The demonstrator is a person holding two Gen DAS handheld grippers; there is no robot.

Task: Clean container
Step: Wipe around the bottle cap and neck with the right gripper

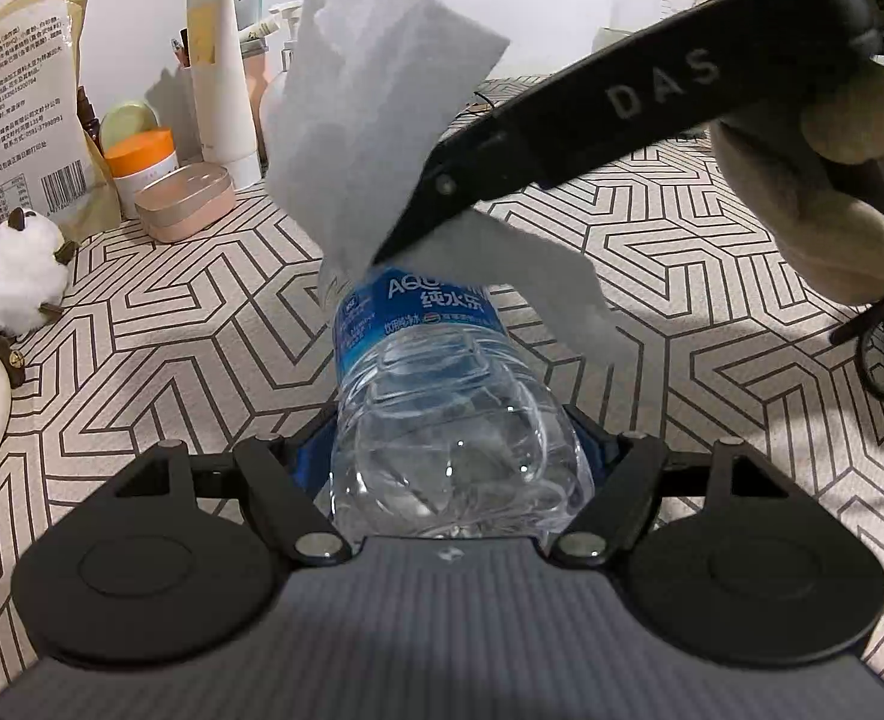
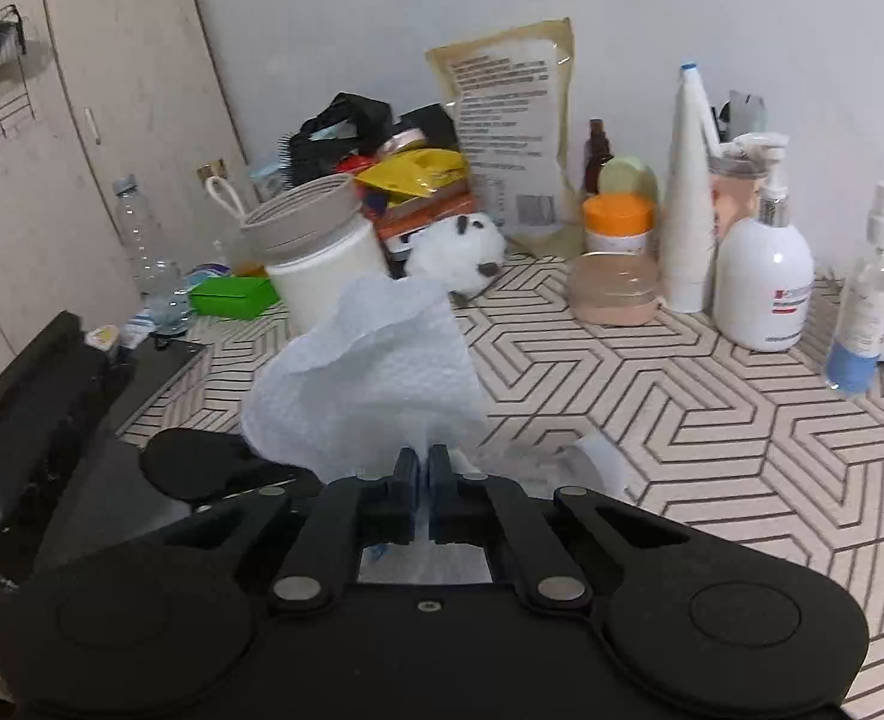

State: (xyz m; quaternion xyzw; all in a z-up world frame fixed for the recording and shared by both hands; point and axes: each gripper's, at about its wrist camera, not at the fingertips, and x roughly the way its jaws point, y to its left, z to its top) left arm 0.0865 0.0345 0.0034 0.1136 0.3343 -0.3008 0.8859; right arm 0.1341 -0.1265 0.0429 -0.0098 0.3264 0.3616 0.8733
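The left gripper (image 1: 460, 468) points downward over the patterned table (image 1: 712, 276) and holds a clear water bottle (image 1: 435, 396) with a blue label; its two jaws press on the sides of the bottle near the bottom. The bottle stretches away from the camera, tilted, with its far end hidden under a white paper towel (image 1: 375, 102). The right gripper (image 2: 420, 480) comes in from the upper right of the left view, held by a gloved hand (image 1: 832, 138), and slopes down to the bottle's far end. Its jaws are closed tight on the paper towel, which stands up above them. The towel probably touches the bottle top, but this is covered.
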